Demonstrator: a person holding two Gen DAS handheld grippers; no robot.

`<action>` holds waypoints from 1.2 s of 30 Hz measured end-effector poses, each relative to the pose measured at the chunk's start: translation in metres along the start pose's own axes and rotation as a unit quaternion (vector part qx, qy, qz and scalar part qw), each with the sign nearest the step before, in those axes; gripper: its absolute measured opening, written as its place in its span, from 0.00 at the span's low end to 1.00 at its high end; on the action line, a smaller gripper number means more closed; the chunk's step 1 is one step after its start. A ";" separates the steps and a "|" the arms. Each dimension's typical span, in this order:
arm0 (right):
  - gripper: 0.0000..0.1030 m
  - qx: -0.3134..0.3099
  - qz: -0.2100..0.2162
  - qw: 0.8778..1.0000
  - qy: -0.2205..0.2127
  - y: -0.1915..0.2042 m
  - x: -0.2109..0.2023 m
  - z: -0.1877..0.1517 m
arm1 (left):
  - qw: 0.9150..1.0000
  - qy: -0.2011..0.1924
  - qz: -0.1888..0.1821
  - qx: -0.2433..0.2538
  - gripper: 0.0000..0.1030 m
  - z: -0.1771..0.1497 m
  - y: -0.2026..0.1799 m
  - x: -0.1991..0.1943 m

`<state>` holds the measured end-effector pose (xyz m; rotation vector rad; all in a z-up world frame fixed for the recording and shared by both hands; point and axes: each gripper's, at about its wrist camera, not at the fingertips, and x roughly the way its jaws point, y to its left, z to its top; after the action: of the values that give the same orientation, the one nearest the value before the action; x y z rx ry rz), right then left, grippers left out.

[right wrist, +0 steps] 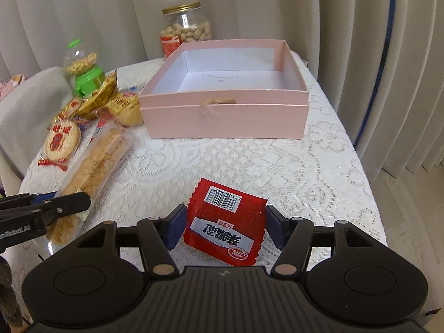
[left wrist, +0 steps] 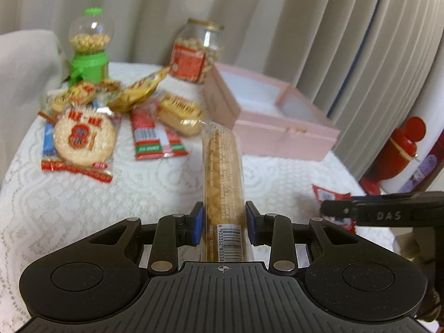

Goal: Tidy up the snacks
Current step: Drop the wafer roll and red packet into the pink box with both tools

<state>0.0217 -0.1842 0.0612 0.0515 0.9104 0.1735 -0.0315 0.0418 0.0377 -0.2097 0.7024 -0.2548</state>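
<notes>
Left wrist view: my left gripper [left wrist: 224, 223] is clamped on a long, clear-wrapped stick of golden biscuit [left wrist: 223, 172], the blue pads pressing its sides just above the barcode end. The stick's long axis runs straight up the middle of the frame, the barcode end low between my jaws and the far end pointing toward the near corner of the open pink cardboard box [left wrist: 280, 127] at centre right.

Right wrist view: my right gripper [right wrist: 226, 226] holds a flat red foil snack packet [right wrist: 226, 222] at lower centre. The left pad touches its edge and the right pad meets its upper corner, so I judge the packet gripped, lightly. Its barcode end points up the frame toward the box [right wrist: 224, 111]; its printing reads upside down.

To do this step well, I judge I should carry both pieces over the near wall of the box, which looks empty, turn the stick so that its length lies along a wall, and lay the packet flat beside it before letting go.

Further out, at left in both views, the remaining wrapped snacks [left wrist: 83, 136] lie heaped on the white lace tablecloth [right wrist: 277, 166], before a green-based clear candy dispenser [left wrist: 90, 47] and a gold-lidded glass jar of peanuts [right wrist: 186, 29].
</notes>
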 end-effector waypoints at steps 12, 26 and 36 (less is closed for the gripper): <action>0.59 0.019 0.028 0.998 -0.060 -0.014 -0.045 0.010 | 0.999 -0.032 -0.008 0.041 0.34 0.026 -0.036 -0.023; 0.59 0.020 0.045 0.993 -0.111 -0.033 -0.055 0.085 | 0.996 -0.057 -0.066 0.006 0.35 0.119 -0.038 0.047; 0.73 0.044 0.007 0.998 -0.045 -0.041 0.065 0.185 | 0.994 -0.054 -0.063 -0.076 0.36 0.153 0.025 0.106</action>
<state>0.2115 -0.2084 0.1189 0.1469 0.8284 0.1436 0.1513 0.0497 0.0797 -0.4105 0.6030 -0.3078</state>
